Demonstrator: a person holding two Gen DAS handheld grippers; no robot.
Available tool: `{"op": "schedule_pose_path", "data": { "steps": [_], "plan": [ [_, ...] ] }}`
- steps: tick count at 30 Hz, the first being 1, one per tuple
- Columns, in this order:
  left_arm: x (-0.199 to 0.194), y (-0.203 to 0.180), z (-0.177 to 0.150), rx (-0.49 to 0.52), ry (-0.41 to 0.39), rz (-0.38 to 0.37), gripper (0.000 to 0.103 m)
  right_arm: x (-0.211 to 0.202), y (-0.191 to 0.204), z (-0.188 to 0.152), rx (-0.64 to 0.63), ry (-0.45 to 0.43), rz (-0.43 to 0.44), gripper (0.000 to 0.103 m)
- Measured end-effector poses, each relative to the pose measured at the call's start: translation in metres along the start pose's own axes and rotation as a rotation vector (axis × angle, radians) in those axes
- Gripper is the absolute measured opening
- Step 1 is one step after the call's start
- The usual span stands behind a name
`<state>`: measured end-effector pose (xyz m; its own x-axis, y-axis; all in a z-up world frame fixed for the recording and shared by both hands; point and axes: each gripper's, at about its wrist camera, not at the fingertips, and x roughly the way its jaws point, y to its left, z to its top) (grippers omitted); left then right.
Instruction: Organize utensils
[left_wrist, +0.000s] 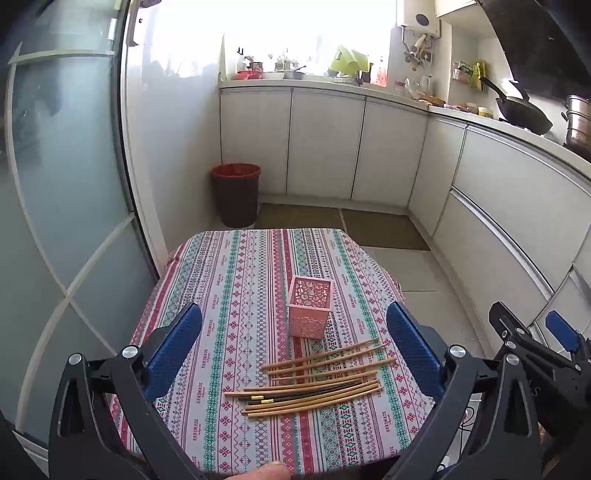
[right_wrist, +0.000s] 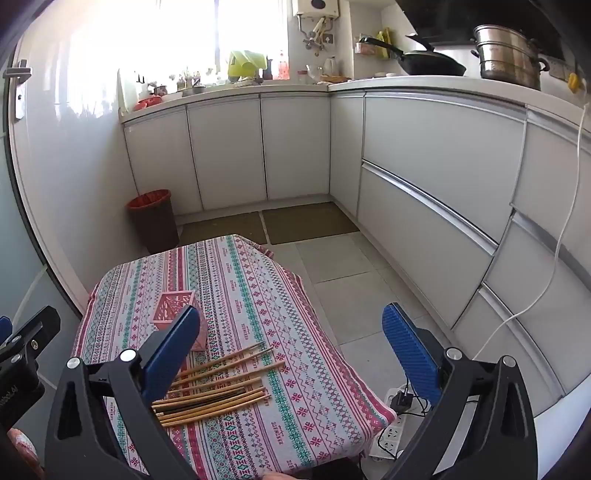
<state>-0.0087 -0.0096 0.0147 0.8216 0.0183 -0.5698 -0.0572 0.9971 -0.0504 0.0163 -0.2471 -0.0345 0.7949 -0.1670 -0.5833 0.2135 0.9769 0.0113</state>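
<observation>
A pink lattice holder (left_wrist: 310, 307) stands upright and looks empty near the middle of a small table covered by a striped patterned tablecloth (left_wrist: 229, 280). Just in front of the holder, on the side nearer the cameras, a loose row of chopsticks (left_wrist: 314, 380) lies flat on the cloth, mostly light wood with one or two dark ones among them. They lie roughly parallel and close together, which should make them easy to pick out one at a time.

Nearer than the chopsticks, the left gripper (left_wrist: 293, 354) hovers above the table with its blue pads spread wide, nothing between them, framing both chopsticks and holder. The right gripper (right_wrist: 291, 354) sits to the right of the holder, jaws equally wide and empty, tilted downward.

Beyond the holder, a red-rimmed bin (left_wrist: 236, 194) stands on the floor beside white kitchen cabinets (left_wrist: 325, 144).
</observation>
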Motion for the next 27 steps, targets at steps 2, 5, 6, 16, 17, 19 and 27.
{"op": "schedule_pose_path", "data": {
  "steps": [2,5,6,16,17,19,27],
  "plan": [
    [0.0003,0.0002,-0.0006,-0.001,-0.001,0.000,0.096,0.0005,0.0008,-0.0007,-0.001,-0.001,-0.002,0.096],
    [0.0006,0.0010,0.0000,-0.002,0.000,0.000,0.096,0.0009,0.0006,-0.0005,0.000,0.001,0.001,0.096],
    [0.0008,0.0013,0.0002,-0.002,0.001,0.000,0.096,0.0007,0.0006,-0.0007,0.001,0.001,0.001,0.096],
    [-0.0004,0.0016,-0.0020,-0.007,0.001,-0.005,0.096,0.0015,-0.0010,-0.0011,0.005,0.005,0.005,0.096],
    [-0.0001,0.0012,-0.0023,-0.007,0.002,-0.005,0.096,0.0015,-0.0011,-0.0009,0.005,0.006,0.004,0.096],
    [0.0014,0.0001,-0.0034,-0.009,0.006,-0.003,0.096,0.0013,-0.0013,-0.0012,0.006,0.008,0.007,0.096],
    [0.0014,0.0020,-0.0072,-0.012,0.010,-0.010,0.096,0.0021,0.0004,-0.0021,0.007,0.013,0.010,0.096]
  ]
}}
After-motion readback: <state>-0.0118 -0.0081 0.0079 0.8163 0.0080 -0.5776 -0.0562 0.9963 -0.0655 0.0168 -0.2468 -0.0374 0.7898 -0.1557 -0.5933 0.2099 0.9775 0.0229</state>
